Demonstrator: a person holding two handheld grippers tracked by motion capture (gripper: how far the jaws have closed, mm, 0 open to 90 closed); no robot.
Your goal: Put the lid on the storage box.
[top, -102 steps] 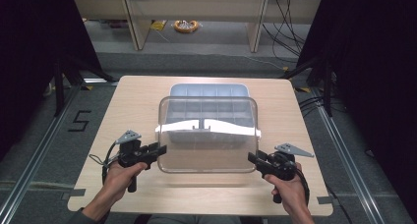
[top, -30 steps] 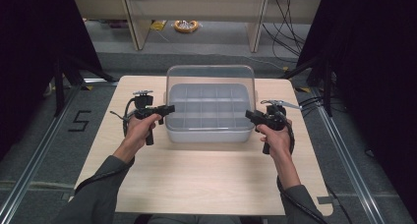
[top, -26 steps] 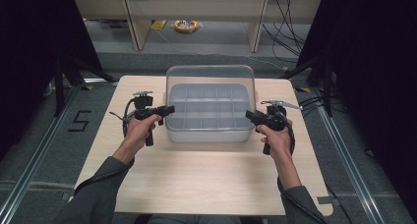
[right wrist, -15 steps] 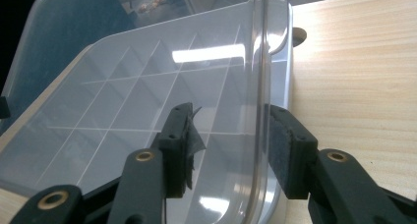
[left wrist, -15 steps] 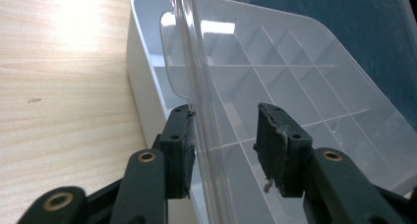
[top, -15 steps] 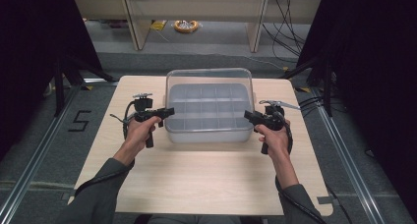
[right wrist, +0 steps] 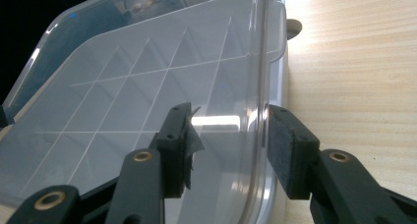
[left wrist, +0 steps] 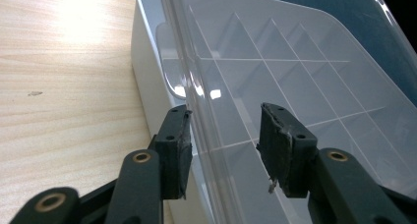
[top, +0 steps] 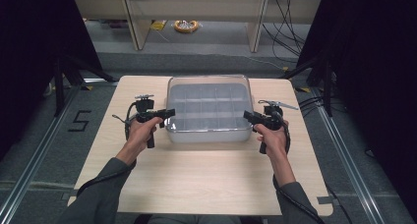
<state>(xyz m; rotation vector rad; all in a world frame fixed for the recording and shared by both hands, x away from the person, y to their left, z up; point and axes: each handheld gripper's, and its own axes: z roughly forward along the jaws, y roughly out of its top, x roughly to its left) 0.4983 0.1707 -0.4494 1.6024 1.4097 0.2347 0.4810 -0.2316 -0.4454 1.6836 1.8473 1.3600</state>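
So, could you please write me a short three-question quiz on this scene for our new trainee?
1. True or false: the clear lid lies on the divided box.
2. Which rim does the left gripper straddle: A the lid's, B the table's?
3. Fill in: the right gripper's jaws stand ____.

Key: 1 true; 2 A; 3 open, one jaw on each side of the lid's edge.
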